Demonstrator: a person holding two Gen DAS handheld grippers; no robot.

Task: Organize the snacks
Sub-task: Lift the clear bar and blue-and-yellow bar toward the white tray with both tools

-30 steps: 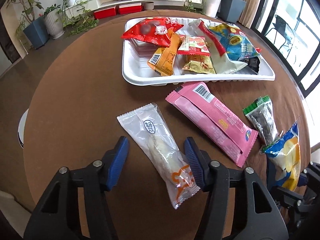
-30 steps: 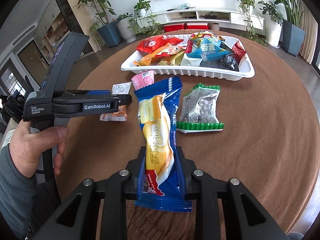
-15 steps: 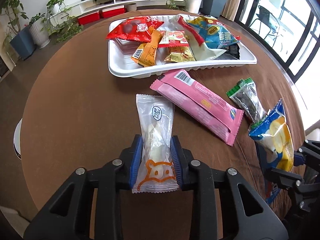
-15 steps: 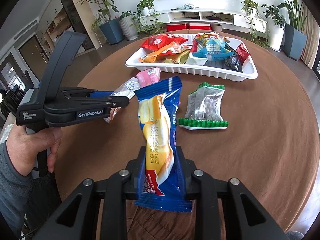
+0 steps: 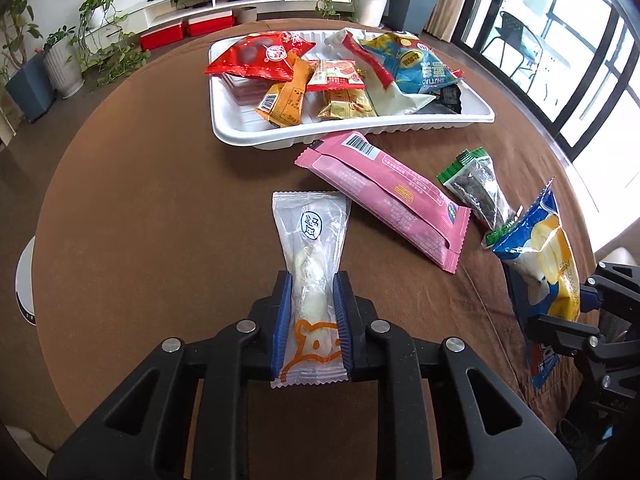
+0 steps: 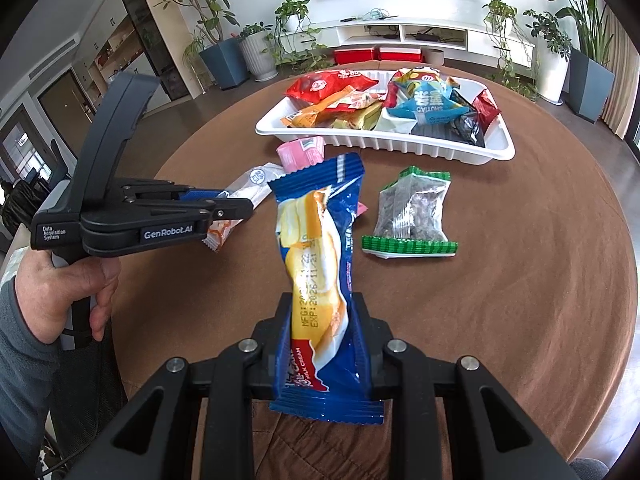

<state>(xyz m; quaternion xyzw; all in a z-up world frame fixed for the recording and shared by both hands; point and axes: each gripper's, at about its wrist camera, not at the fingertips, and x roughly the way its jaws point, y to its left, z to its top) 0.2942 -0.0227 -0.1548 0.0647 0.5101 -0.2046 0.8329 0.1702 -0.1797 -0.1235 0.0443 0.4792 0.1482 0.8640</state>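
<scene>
My left gripper [image 5: 311, 284] is shut on a clear packet with a white roll [image 5: 310, 248] and holds it above the brown round table [image 5: 140, 200]. My right gripper [image 6: 320, 304] is shut on a blue and yellow milk-cream packet [image 6: 316, 248], held up off the table. A white tray [image 5: 256, 138] at the far side holds several snack bags. A long pink packet [image 5: 384, 192] and a green-edged packet of dark pieces [image 5: 478, 188] lie on the table in front of the tray. The left gripper also shows in the right wrist view [image 6: 244, 208].
The green-edged packet [image 6: 412, 216] lies right of the blue packet, and the white tray [image 6: 440, 148] stands behind it. The table's rim curves close on the right [image 6: 624, 280]. Potted plants and a low white shelf stand beyond the table.
My left gripper closed on the clear roll packet, turned it straight and lifted it off the table. The right gripper kept its hold on the blue packet and stayed about in place.
</scene>
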